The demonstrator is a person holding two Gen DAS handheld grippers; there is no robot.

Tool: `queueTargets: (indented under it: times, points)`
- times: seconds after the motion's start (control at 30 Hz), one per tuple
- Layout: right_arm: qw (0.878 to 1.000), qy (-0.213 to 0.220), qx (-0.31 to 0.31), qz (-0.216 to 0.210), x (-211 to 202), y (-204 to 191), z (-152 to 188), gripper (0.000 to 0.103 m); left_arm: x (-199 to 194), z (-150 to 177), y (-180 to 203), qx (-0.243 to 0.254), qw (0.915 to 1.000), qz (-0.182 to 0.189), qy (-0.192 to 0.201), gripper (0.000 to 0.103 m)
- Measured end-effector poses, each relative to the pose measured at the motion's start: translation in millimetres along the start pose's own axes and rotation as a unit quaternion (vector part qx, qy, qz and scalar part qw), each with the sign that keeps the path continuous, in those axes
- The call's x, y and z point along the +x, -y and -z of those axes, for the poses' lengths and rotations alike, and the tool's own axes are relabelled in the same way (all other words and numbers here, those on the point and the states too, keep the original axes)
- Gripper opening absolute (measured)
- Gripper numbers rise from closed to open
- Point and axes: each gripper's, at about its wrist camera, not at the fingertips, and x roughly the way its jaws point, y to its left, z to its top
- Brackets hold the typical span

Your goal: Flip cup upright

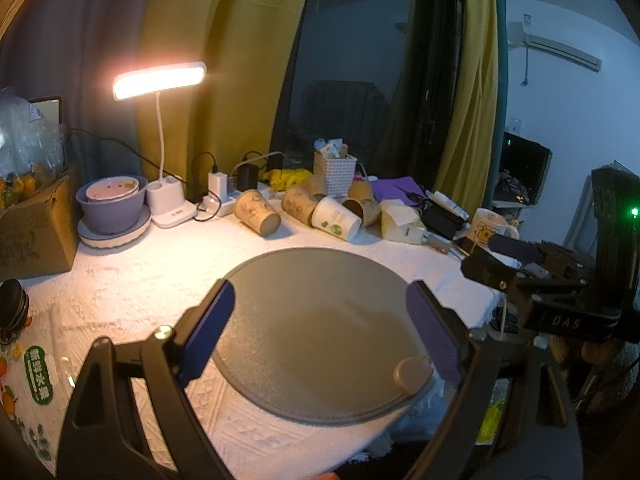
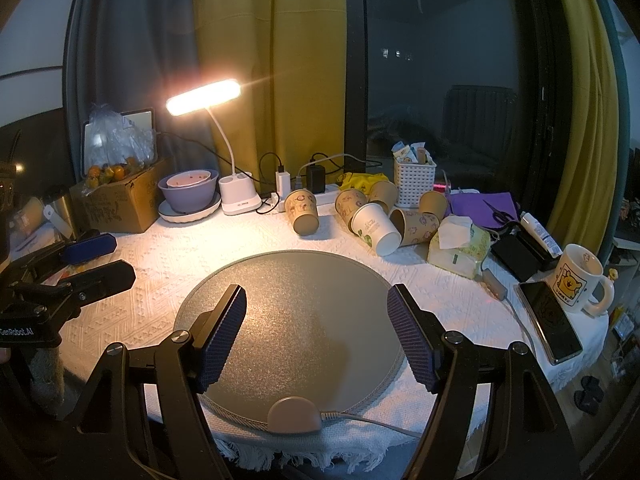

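Several paper cups lie on their sides at the back of the table. A brown cup (image 2: 303, 211) lies alone on the left, also in the left wrist view (image 1: 256, 213). A white cup with green print (image 2: 376, 229) lies among brown cups (image 2: 416, 222); it also shows in the left wrist view (image 1: 336, 218). My left gripper (image 1: 320, 320) is open and empty over the round grey mat (image 1: 316, 320). My right gripper (image 2: 318, 320) is open and empty over the same mat (image 2: 292, 312). Each gripper shows at the edge of the other's view.
A lit desk lamp (image 2: 236, 196), purple bowls (image 2: 188, 196), a cardboard box (image 2: 120, 204), a power strip, a white basket (image 2: 414, 180), a tissue pack (image 2: 458, 246), a phone (image 2: 550, 320) and a mug (image 2: 578, 278) crowd the table's back and right side.
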Motion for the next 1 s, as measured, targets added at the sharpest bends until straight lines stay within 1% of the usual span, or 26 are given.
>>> queueTargets:
  times: [0.4, 0.53, 0.67, 0.9, 1.0]
  points:
    - [1.000, 0.000, -0.002, 0.000, 0, -1, -1, 0.076, 4, -3, 1, 0.006, 1.0000, 0.001, 0.002, 0.089]
    - [1.000, -0.004, -0.010, 0.003, 4, -1, -7, 0.076, 19, -2, 2, 0.017, 0.9998, 0.003, -0.013, 0.089]
    - [1.000, -0.013, -0.009, 0.001, 20, 4, -14, 0.076, 40, -4, -2, 0.018, 0.9994, 0.002, -0.028, 0.089]
    - [1.000, -0.031, -0.002, -0.001, 66, 22, -27, 0.076, 82, -15, -18, 0.012, 0.9981, -0.005, -0.060, 0.089]
    - [0.999, -0.036, 0.000, -0.003, 83, 28, -34, 0.076, 103, -23, -28, 0.014, 0.9970, -0.017, -0.074, 0.089]
